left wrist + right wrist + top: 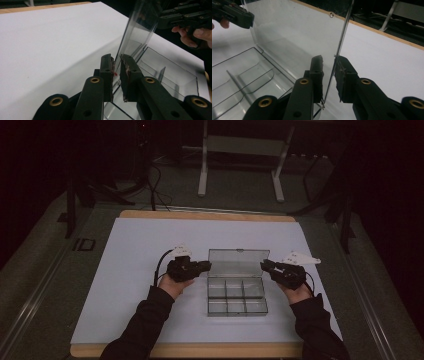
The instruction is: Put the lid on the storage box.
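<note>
A clear plastic compartment box (235, 298) sits at the middle of the white tabletop (135, 270), its lid (238, 261) standing upright at the back. My left gripper (206, 266) is at the lid's left edge. In the left gripper view its jaws (116, 58) are shut on the lid (140, 30). My right gripper (264, 265) is at the lid's right edge. There the jaws (329, 60) straddle the thin lid (294, 37) with a gap on the inner side, so they are open. The compartments (242, 75) look empty.
The board's wooden edge (200, 350) runs along the near side. Behind the table, a white metal frame (202, 170) stands on a dark floor with cables (155, 190). A grey rail (35, 295) lies left of the table.
</note>
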### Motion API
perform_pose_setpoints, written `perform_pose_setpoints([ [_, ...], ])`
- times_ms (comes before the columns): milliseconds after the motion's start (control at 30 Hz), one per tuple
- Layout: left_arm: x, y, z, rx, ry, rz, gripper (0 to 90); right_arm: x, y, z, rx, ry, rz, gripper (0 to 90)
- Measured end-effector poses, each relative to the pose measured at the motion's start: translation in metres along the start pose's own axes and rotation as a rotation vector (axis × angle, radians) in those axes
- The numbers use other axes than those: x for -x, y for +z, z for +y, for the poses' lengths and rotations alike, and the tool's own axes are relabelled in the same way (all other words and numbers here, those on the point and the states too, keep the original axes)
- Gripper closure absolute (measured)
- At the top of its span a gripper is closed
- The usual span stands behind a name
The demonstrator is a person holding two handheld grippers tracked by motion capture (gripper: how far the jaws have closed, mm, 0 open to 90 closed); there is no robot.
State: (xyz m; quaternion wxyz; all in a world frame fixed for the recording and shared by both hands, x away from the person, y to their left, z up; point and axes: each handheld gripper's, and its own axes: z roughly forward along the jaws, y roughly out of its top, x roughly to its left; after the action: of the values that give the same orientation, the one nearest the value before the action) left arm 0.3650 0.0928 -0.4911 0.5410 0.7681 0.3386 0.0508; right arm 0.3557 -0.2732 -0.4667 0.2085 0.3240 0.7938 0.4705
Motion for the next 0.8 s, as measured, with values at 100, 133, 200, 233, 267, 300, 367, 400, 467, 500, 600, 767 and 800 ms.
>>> perform_pose_setpoints([
  [100,0.004,-0.003,-0.001,-0.012,0.021,0.003,81.1,-0.001,-0.005,-0.001,0.002,-0.013,0.015,78.3],
  [133,0.007,-0.004,-0.002,-0.024,0.033,0.008,81.0,-0.003,-0.008,-0.003,0.001,-0.025,0.026,78.4],
  [200,0.009,-0.004,-0.002,-0.028,0.04,0.01,80.9,-0.003,-0.01,-0.004,0.001,-0.034,0.03,78.4],
  [233,0.01,-0.005,-0.002,-0.035,0.051,0.012,80.9,-0.004,-0.011,-0.005,0.001,-0.04,0.035,78.4],
  [267,0.012,-0.006,-0.002,-0.041,0.058,0.016,80.8,-0.004,-0.014,-0.007,-0.002,-0.05,0.047,79.1],
  [300,0.014,-0.008,-0.004,-0.049,0.065,0.014,80.8,-0.004,-0.016,-0.008,-0.004,-0.056,0.051,79.5],
  [367,0.015,-0.008,-0.005,-0.051,0.069,0.015,80.7,-0.004,-0.017,-0.009,-0.006,-0.061,0.056,79.6],
  [400,0.017,-0.009,-0.005,-0.057,0.077,0.016,80.6,-0.005,-0.019,-0.011,-0.013,-0.066,0.069,79.8],
  [467,0.021,-0.01,-0.007,-0.073,0.096,0.02,80.5,-0.006,-0.021,-0.014,-0.019,-0.072,0.079,80.1],
  [500,0.021,-0.01,-0.007,-0.073,0.096,0.02,80.5,-0.006,-0.022,-0.016,-0.022,-0.076,0.086,80.3],
  [600,0.023,-0.012,-0.009,-0.084,0.107,0.019,80.4,-0.006,-0.024,-0.018,-0.024,-0.08,0.097,80.2],
  [767,0.026,-0.013,-0.013,-0.093,0.117,0.018,80.5,-0.007,-0.027,-0.024,-0.022,-0.081,0.113,80.3],
  [800,0.027,-0.013,-0.014,-0.096,0.12,0.019,80.5,-0.007,-0.027,-0.026,-0.023,-0.086,0.119,80.3],
])
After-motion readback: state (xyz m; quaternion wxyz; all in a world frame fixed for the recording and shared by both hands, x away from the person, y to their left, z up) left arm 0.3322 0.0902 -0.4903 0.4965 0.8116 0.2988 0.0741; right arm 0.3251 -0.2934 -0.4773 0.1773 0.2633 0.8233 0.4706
